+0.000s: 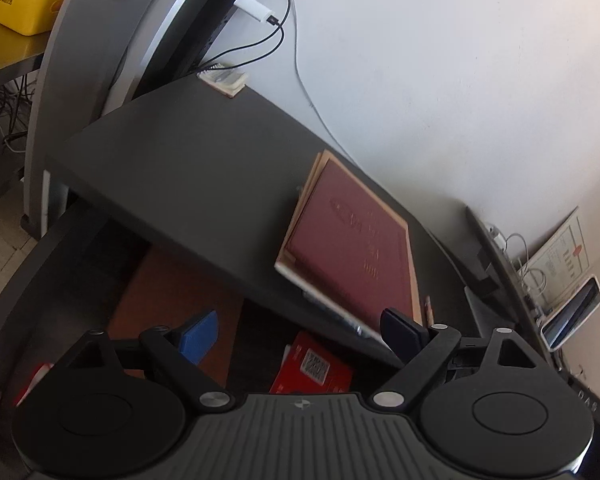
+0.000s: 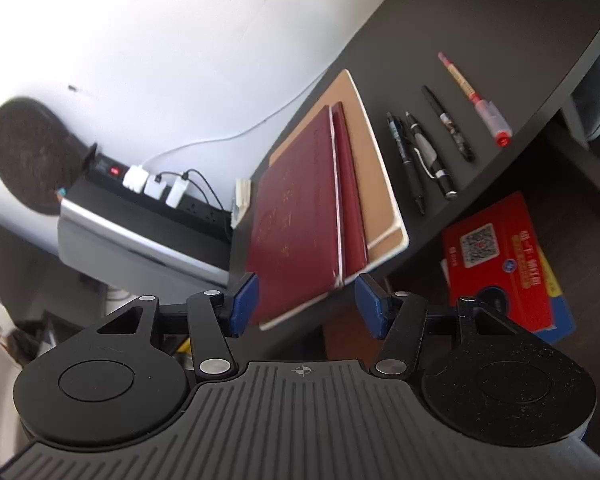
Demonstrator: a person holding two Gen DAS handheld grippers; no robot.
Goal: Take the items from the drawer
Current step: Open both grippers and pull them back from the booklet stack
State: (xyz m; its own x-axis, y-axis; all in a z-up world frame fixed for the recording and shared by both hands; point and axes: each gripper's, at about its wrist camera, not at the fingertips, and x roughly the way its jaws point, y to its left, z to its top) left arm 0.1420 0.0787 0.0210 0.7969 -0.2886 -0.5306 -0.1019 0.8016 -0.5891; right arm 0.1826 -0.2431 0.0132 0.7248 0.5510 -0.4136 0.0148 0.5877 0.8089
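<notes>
A stack of dark red books (image 2: 296, 208) on a tan notebook (image 2: 374, 168) lies on the dark desk top (image 2: 480, 40); it also shows in the left wrist view (image 1: 352, 248). My right gripper (image 2: 306, 304) is open, its blue pads on either side of the near edge of the top red book, which overhangs the desk edge. My left gripper (image 1: 300, 340) is open and empty above the open drawer (image 1: 172, 292), which holds a red box (image 1: 312, 364) and a brown sheet. The red box also shows in the right wrist view (image 2: 504, 260).
Several pens (image 2: 428, 152) and a red-capped marker (image 2: 480, 100) lie in a row on the desk right of the books. A power strip (image 2: 160, 188) with white plugs sits on a grey unit at the wall. A yellow bin (image 1: 24, 4) stands far left.
</notes>
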